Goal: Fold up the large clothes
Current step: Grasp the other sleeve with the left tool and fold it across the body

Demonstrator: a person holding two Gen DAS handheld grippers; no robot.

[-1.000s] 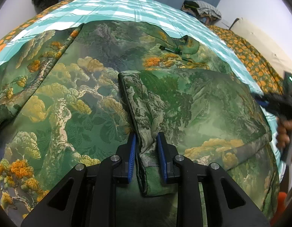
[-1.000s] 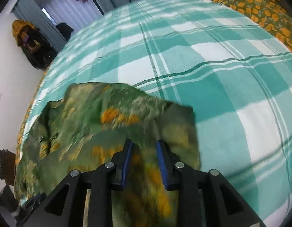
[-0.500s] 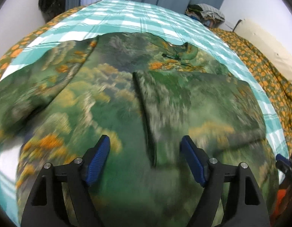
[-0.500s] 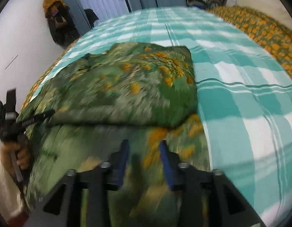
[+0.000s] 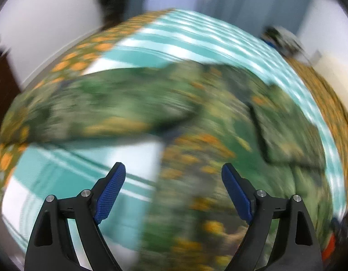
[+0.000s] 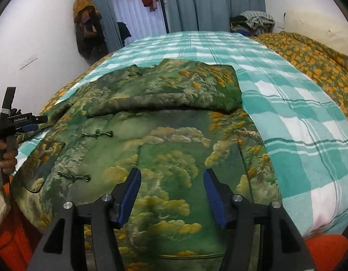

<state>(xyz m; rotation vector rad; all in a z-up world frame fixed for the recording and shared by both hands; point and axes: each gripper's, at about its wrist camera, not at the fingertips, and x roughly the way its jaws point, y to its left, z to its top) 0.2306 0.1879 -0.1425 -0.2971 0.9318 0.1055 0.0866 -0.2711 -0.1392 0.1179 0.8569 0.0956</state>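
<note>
While the jacket (image 6: 174, 149) lies flat, each hand-held gripper (image 5: 173, 194) (image 6: 172, 194) has just released, empty.

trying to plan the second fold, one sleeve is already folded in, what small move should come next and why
Probably bring the left hand-held gripper down to the other sleeve and grip near its end. That sleeve lies spread out to the side on the bed, while the first one lies folded across the jacket. Both grippers have just been opening and hold nothing, so the left is free.

Bare checked sheet (image 6: 286, 103) right of the folded jacket (image 6: 164, 135) leaves passing room.
</note>
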